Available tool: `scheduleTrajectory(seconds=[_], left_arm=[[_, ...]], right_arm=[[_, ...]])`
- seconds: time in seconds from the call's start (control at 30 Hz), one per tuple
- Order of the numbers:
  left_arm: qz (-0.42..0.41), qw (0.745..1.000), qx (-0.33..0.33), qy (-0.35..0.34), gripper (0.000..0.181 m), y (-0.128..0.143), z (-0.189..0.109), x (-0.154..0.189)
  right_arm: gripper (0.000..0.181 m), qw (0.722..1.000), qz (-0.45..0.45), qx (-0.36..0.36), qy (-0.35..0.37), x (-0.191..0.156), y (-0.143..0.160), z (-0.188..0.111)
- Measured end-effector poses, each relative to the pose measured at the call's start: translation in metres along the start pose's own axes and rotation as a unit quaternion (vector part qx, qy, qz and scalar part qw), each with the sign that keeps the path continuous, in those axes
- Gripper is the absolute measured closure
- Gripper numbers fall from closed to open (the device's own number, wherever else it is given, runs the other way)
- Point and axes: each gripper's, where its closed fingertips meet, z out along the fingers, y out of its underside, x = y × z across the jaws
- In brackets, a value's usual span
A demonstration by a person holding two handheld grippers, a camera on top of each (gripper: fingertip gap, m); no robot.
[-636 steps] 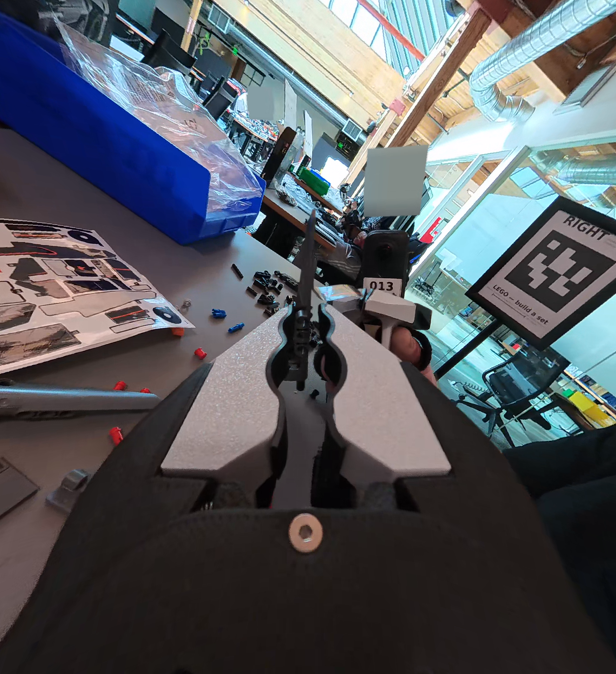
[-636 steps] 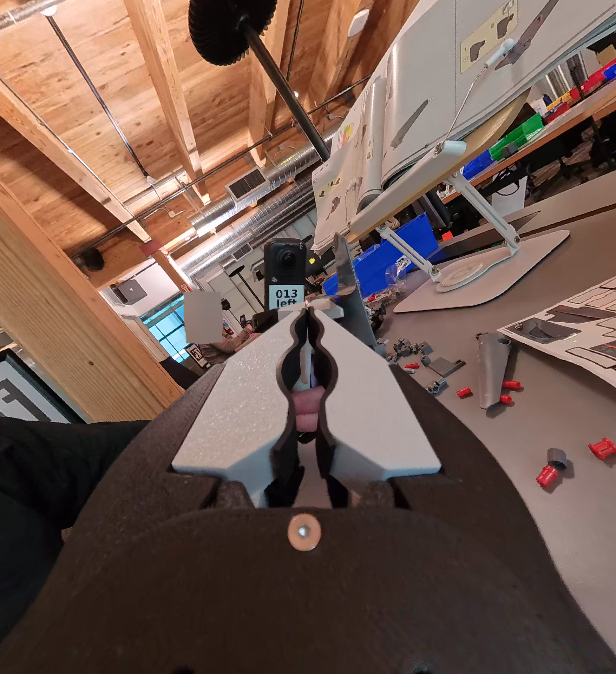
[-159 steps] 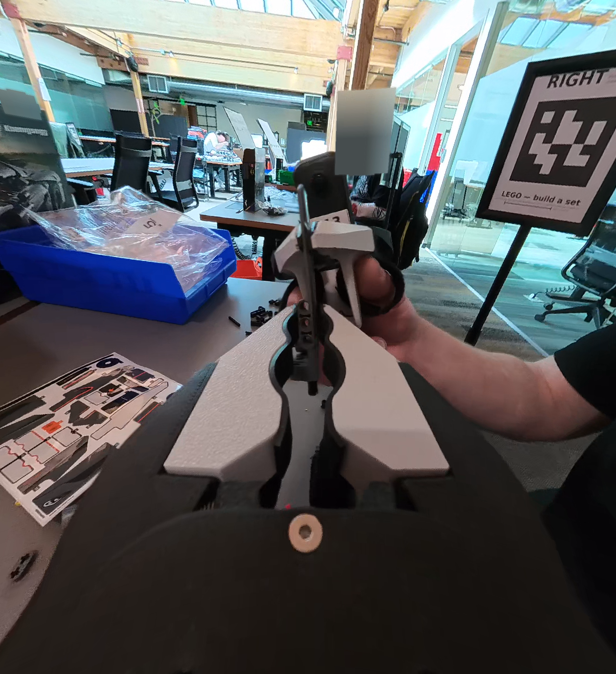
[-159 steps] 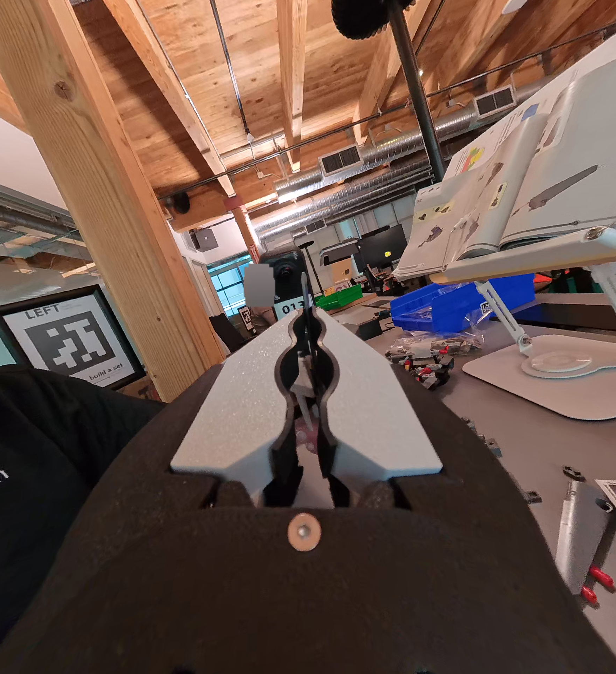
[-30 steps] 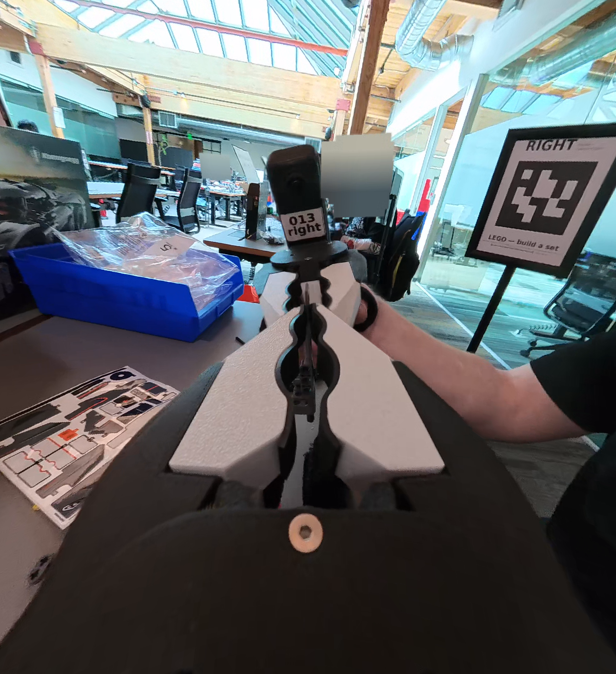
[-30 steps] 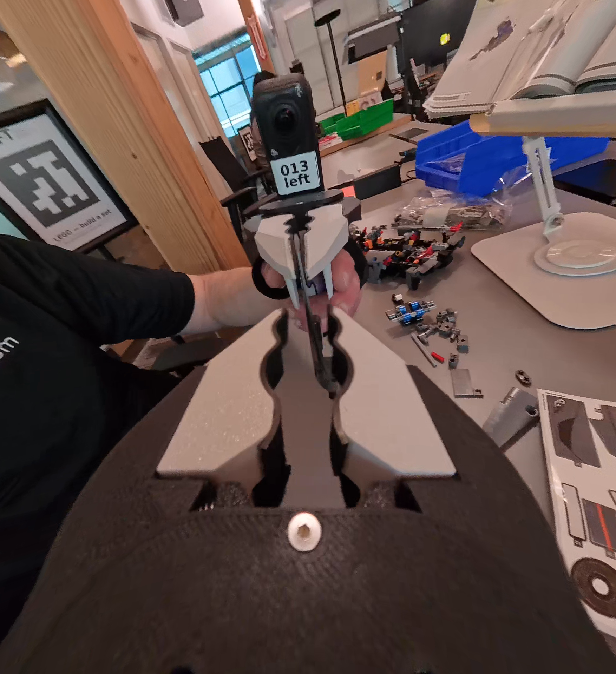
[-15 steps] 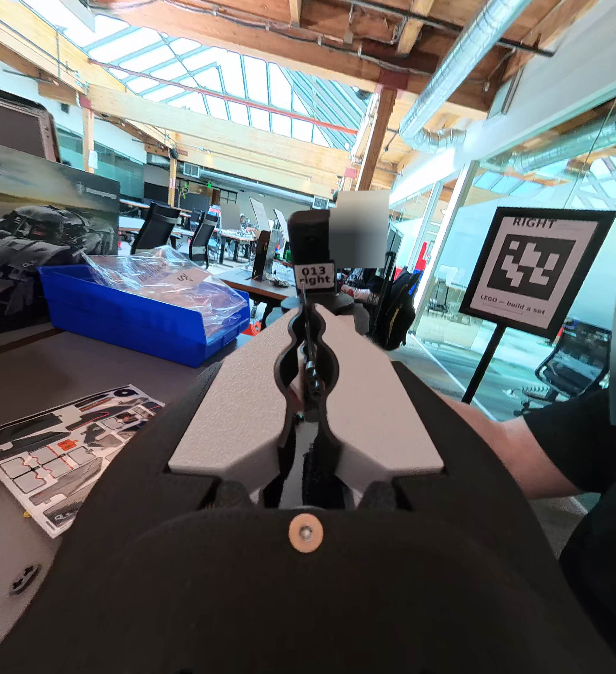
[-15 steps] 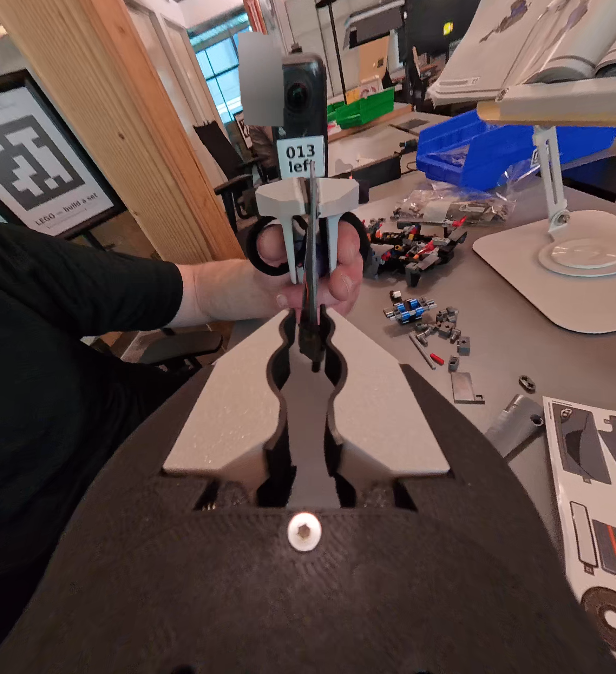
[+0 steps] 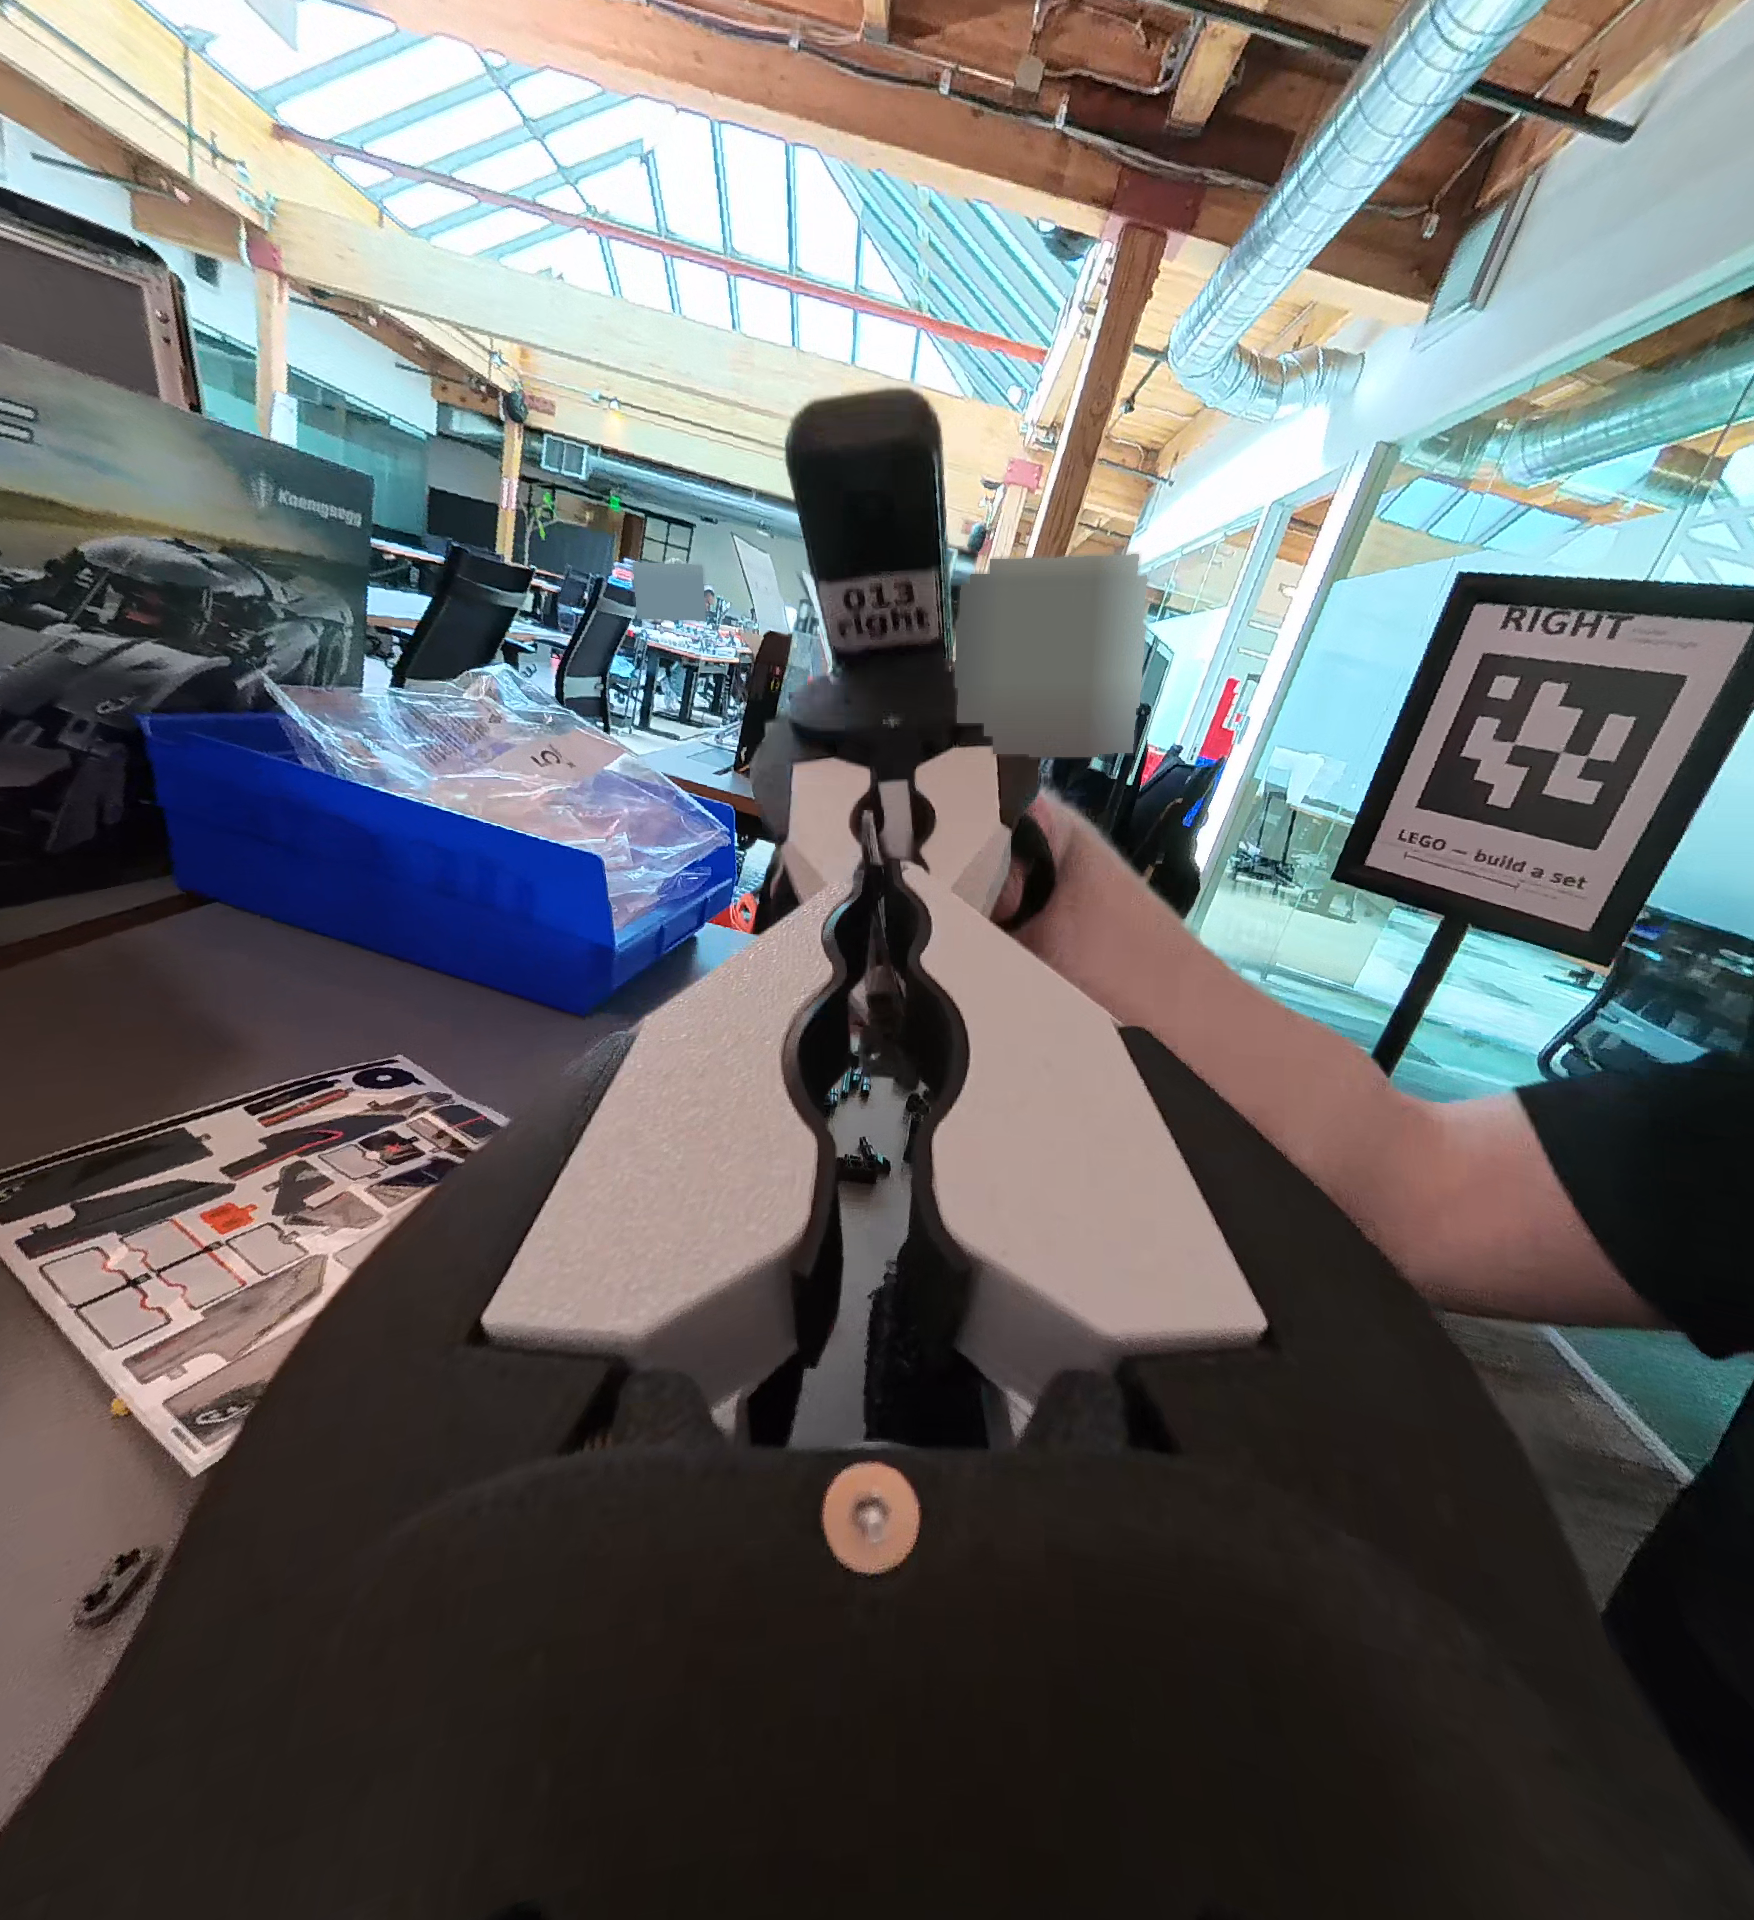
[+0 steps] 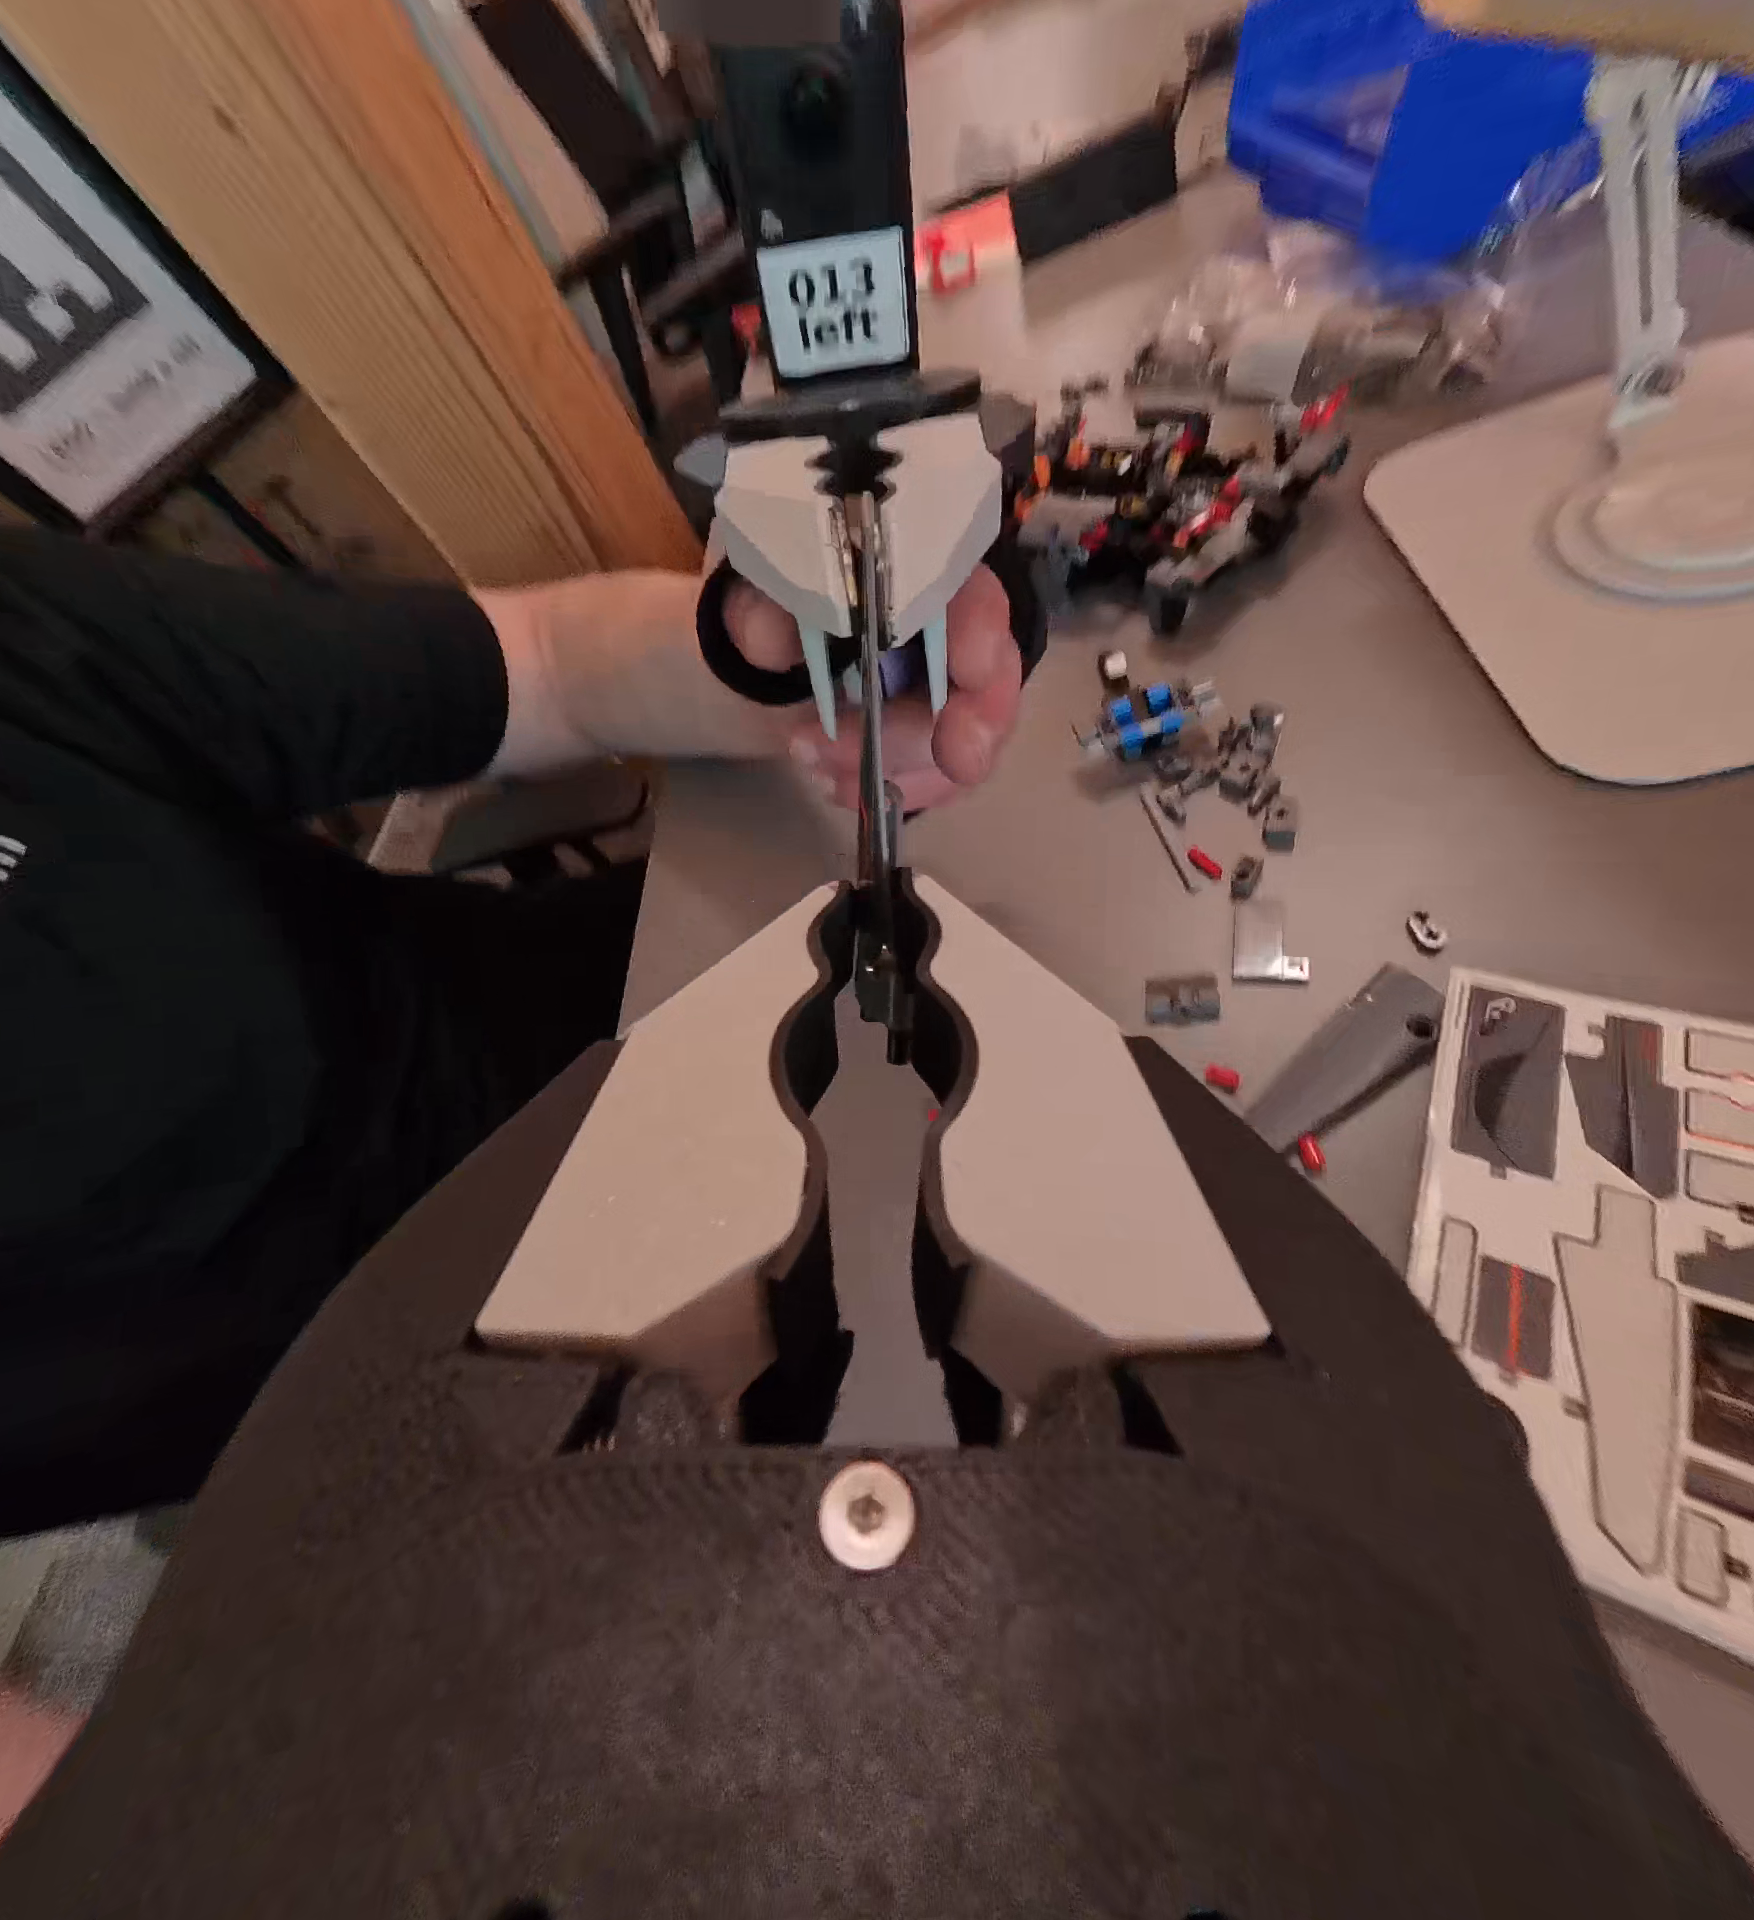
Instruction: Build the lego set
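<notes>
Panel (image 10: 868,769) pinched edge-on by both grippers, left (image 10: 865,582) and right (image 10: 873,920), fingers closed. Thin grip. Misaligned push risks slip or twist.

Two wrist cameras face to face, close (each along its own fingers), sharing the sticker sheet (image 9: 218,1216) between.

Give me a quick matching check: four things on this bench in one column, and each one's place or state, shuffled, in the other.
Things:
1. blue bin
2. sticker sheet
3. thin grey piece
4. partly built model

Places or states:
A. flat on the table, printed side up
B. beside the white stand base
C. holding clear plastic bags
D. clamped by the left hand-held gripper and the right hand-held gripper

Pairs: 1-C, 2-A, 3-D, 4-B
</notes>
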Motion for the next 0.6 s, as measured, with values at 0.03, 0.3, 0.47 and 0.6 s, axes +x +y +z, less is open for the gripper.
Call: scheduleTrajectory(seconds=[0.03,0.3,0.47,0.6], left_arm=[[-0.001,1.000,0.005,-0.004,0.181,-0.001,0.000,-0.001],[-0.040,0.997,0.060,-0.040,0.181,-0.022,-0.013,-0.013],[-0.065,0.994,0.071,-0.046,0.181,-0.023,-0.013,-0.014],[-0.088,0.992,0.081,-0.042,0.181,-0.027,-0.014,-0.013]], right_arm=[[0.177,1.000,-0.004,-0.016,0.006,0.002,-0.001,-0.002],[0.127,0.924,-0.241,-0.003,0.297,0.014,-0.027,-0.007],[0.123,0.744,-0.410,-0.048,0.526,0.028,-0.031,-0.003],[0.136,0.614,-0.493,-0.063,0.613,0.026,-0.042,0.003]])
